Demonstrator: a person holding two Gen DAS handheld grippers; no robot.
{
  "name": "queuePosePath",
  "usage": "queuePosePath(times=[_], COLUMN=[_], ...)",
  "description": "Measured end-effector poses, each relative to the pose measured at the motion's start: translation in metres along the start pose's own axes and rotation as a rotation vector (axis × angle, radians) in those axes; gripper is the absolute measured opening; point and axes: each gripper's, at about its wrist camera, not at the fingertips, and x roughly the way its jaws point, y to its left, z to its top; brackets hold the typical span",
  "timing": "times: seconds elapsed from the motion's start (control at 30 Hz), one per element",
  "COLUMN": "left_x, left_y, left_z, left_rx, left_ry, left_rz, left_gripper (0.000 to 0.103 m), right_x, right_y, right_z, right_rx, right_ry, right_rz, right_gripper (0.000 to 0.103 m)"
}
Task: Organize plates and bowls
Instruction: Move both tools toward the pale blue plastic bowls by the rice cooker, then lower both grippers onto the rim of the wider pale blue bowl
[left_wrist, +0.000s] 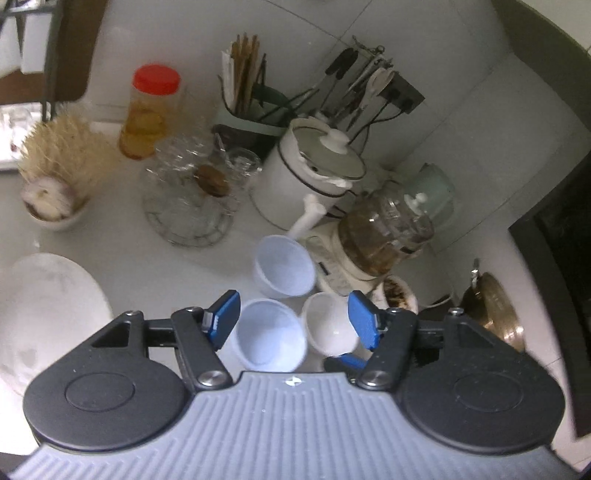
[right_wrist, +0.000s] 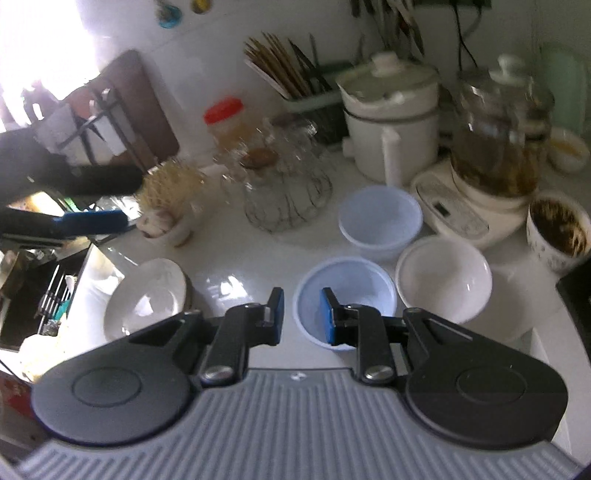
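While both grippers hover unclenched, the left gripper (left_wrist: 291, 317) frames two bowls (left_wrist: 271, 341) low-centre; the right gripper (right_wrist: 302, 314) straddles a bowl's rim (right_wrist: 301, 291).

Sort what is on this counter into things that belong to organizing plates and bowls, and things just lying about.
Job:
near bluish bowl
far bluish bowl
white bowl
white plate

Lying about:
red-capped jar
glass cups on a glass tray
white lidded pot
glass kettle
chopstick holder
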Motion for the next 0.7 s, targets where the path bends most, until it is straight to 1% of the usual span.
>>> queuePosePath(times=[0.1, 0.17, 0.43, 0.7], left_x=[0.012, 0.022, 0.055, 0.094], left_y=[-0.008, -0.014, -0.020, -0.009], left_z=[-0.001, 0.000, -0.003, -0.011], left_rx=[-0.027, -0.029, -0.058, -0.078], left_ry=[0.018, 0.031, 0.065, 0.103], left_rz=[-0.044, -0.054, -0.021, 0.050], left_gripper=[0.070, 0.070, 0.070, 0.069], right_x=[0.008, 0.013, 0.030, 0.049], right_y=[-0.007, -0.012, -0.041, -0.066], right_z=[-0.003, -0.006, -0.013, -0.017], right_rx=[-0.029, -0.037, 0.005, 0.070], right_ry=[0.021, 0.038, 0.110, 0.167], right_rz=[0.007, 0.012, 0.015, 0.021], right_gripper=[0.025, 0.025, 0.025, 0.025])
